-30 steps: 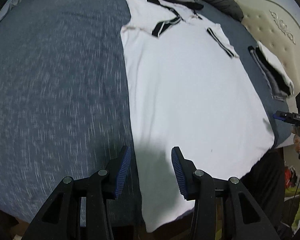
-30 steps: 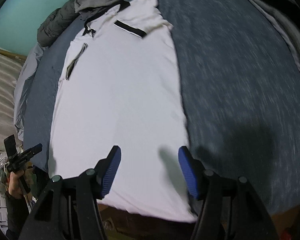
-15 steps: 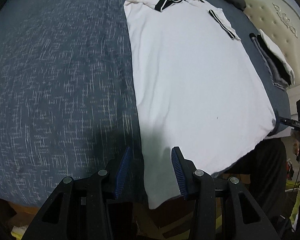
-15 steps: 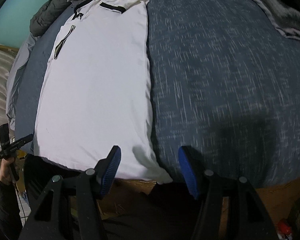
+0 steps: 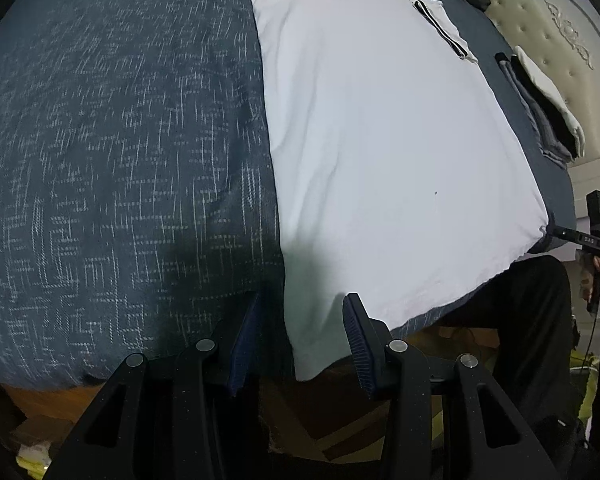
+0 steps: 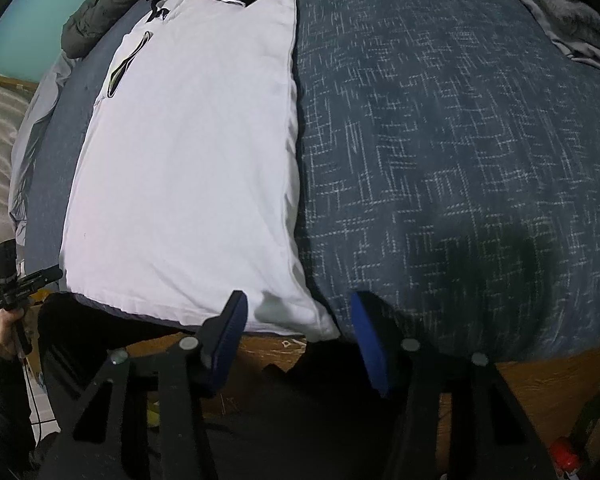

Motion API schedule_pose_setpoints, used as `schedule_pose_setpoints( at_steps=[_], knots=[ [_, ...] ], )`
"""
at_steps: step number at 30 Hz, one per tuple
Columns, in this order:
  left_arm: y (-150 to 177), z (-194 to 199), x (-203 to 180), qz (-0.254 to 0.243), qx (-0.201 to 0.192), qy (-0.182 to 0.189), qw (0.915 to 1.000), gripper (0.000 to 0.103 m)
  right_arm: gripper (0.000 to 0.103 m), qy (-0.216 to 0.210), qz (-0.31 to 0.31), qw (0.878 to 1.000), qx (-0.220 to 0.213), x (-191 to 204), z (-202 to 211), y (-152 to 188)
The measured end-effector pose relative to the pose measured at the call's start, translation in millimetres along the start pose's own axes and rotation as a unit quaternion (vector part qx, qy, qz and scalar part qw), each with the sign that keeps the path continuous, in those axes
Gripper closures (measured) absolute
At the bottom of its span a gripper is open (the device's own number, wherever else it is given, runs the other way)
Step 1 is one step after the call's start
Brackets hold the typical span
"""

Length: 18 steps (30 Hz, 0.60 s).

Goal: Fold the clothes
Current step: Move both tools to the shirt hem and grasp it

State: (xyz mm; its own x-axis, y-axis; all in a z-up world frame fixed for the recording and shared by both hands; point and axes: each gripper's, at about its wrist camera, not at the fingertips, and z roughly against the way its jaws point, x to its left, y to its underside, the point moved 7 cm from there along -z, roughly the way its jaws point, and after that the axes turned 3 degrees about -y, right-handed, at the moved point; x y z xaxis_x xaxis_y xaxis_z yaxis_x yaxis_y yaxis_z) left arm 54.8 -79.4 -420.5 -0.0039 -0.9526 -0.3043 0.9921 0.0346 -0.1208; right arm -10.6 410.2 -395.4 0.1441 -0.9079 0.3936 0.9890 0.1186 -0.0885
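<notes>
A white polo shirt [image 5: 380, 140] with black collar and sleeve trim lies flat, front up, on the dark blue bedspread [image 5: 120, 160]. Its hem reaches the near bed edge. My left gripper [image 5: 300, 338] points steeply down over the shirt's lower left corner. That corner hangs between the open jaws, and the pads [image 5: 354, 332] do not press it. In the right wrist view the shirt [image 6: 188, 160] ends in its other lower corner, which sits between the fingers of my right gripper [image 6: 298, 336]. Those jaws are closing, with the pads [image 6: 232, 332] still apart from the cloth.
A stack of folded clothes [image 5: 548, 108] lies by the padded headboard [image 5: 548, 20]. Dark and grey garments [image 6: 96, 20] are heaped beyond the collar, and a grey blanket [image 6: 572, 20] lies at the far right. The wooden bed frame [image 6: 540, 368] and the person's dark trousers [image 5: 532, 320] are below.
Both grippers have drawn back along the shirt toward the near bed edge and sunk, so each lower corner now lies between a pair of fingers. The right jaws have narrowed slightly.
</notes>
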Motion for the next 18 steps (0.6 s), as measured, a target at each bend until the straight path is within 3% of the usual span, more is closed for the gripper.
schedule_pose_setpoints(
  at_steps=[4,5,9,13,18],
  knots=[
    [4,-1,-3,-0.005,0.001,0.011,0.9999,0.058,0.063,-0.001,0.009,1.0,0.008,0,-2,5],
    [5,-1,-4,-0.008,0.001,0.015,0.9999,0.06,0.071,-0.003,0.01,1.0,0.009,-1,-2,6],
    [6,-1,-10,-0.02,-0.001,0.011,0.9998,0.08,0.095,-0.01,0.02,1.0,0.012,2,-2,9],
    [5,6,-7,-0.015,-0.01,0.017,0.9997,0.095,0.099,-0.018,0.032,0.999,0.008,11,4,5],
    [4,24,-14,-0.025,-0.024,0.033,0.9988,0.101,0.099,-0.033,0.037,0.999,-0.009,19,21,-6]
  ],
)
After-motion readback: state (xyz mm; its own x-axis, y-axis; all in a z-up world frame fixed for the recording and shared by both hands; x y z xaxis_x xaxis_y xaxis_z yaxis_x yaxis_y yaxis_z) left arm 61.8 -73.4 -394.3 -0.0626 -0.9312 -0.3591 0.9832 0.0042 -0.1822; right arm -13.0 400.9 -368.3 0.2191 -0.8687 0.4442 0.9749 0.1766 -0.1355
